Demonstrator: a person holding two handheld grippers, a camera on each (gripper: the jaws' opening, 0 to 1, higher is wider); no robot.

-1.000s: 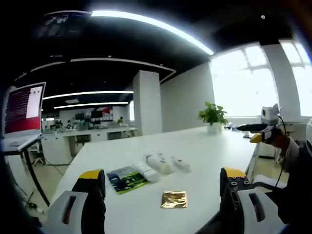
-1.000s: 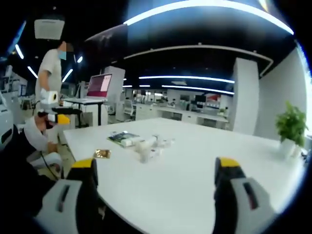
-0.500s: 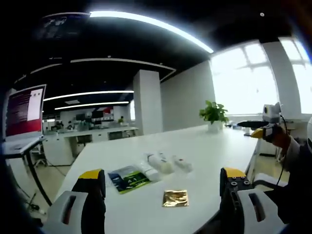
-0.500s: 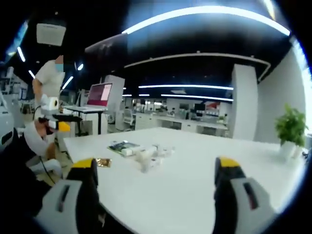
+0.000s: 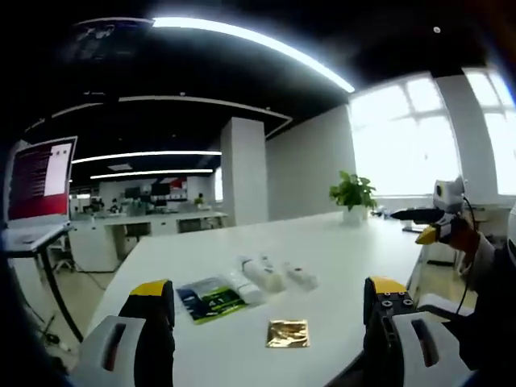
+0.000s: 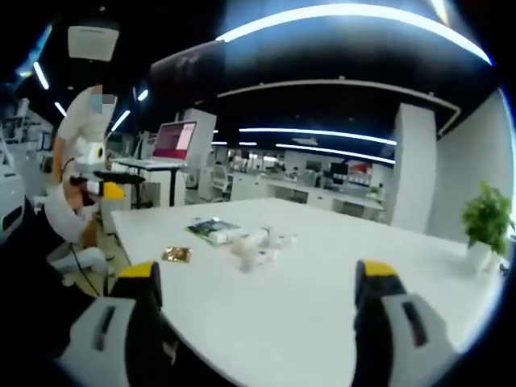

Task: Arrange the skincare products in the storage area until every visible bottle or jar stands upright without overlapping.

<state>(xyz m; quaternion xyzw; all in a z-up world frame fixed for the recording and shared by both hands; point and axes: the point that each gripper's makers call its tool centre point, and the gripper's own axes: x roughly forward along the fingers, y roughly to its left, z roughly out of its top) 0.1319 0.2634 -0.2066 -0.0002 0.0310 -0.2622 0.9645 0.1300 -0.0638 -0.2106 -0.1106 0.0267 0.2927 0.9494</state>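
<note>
Several white skincare tubes and bottles (image 5: 262, 274) lie on their sides in a small cluster on the white table (image 5: 347, 250), beside a flat green-and-black packet (image 5: 211, 297) and a gold sachet (image 5: 288, 333). My left gripper (image 5: 268, 290) hovers well short of them, jaws wide apart and empty. From the other side, the same cluster (image 6: 258, 242), green packet (image 6: 211, 230) and gold sachet (image 6: 176, 255) sit mid-table. My right gripper (image 6: 258, 280) is open too, far from them. Each gripper appears in the other's view: the right gripper (image 5: 439, 222) and the left gripper (image 6: 97, 189).
A potted plant (image 5: 352, 193) stands at the table's far end, also seen as the plant (image 6: 486, 214). A laptop (image 6: 176, 141) with a red screen rests on a stand past the table edge. A person (image 6: 85, 121) stands behind the left gripper. Office desks fill the background.
Both views have drifted slightly with the hands. Nothing on the table has moved, and both grippers stay open.
</note>
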